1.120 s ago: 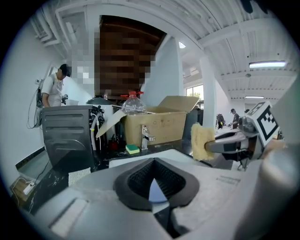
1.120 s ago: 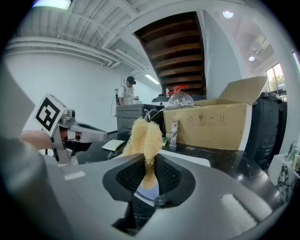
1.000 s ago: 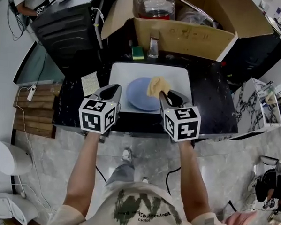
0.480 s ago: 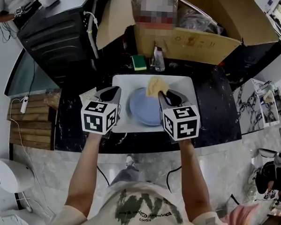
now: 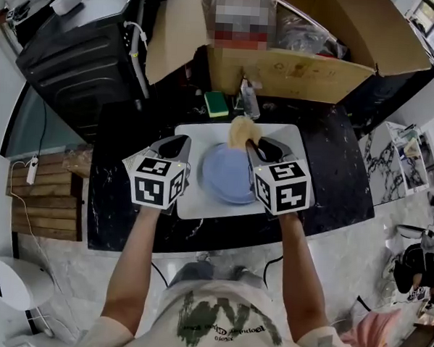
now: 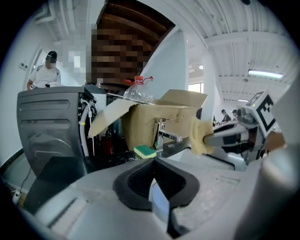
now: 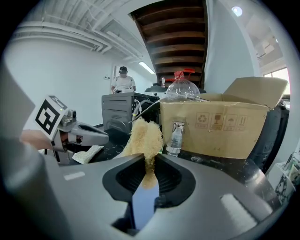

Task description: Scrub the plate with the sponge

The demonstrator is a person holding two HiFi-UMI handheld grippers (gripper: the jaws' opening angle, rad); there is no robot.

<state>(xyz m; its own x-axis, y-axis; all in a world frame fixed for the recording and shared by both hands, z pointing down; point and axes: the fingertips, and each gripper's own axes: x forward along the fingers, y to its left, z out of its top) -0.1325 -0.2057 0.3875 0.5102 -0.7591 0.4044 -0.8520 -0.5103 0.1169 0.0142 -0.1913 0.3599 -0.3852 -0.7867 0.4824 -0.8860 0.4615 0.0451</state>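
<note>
A blue plate [image 5: 225, 175] lies flat in the white sink basin [image 5: 197, 203]. My right gripper [image 5: 253, 145] hovers over the plate's right side, shut on a tan fibrous sponge [image 5: 241, 130] that sticks out past the plate's far rim. In the right gripper view the sponge [image 7: 144, 137] rises from between the closed jaws [image 7: 149, 161]. My left gripper [image 5: 176, 146] is over the basin just left of the plate, shut with nothing in it. From the left gripper view [image 6: 153, 165] the right gripper [image 6: 234, 133] and its sponge [image 6: 199, 136] show at the right.
A green and yellow sponge [image 5: 215, 103] and a chrome tap [image 5: 248, 97] stand on the black counter behind the basin. A large open cardboard box [image 5: 302, 65] fills the back. A black machine [image 5: 78, 60] stands at the left. A folded cloth [image 7: 85, 156] lies left of the basin.
Both grippers have moved forward from the basin's near edge to over the basin. The sponge went from above the plate's right part to its far rim. Neither gripper changed its hold.
</note>
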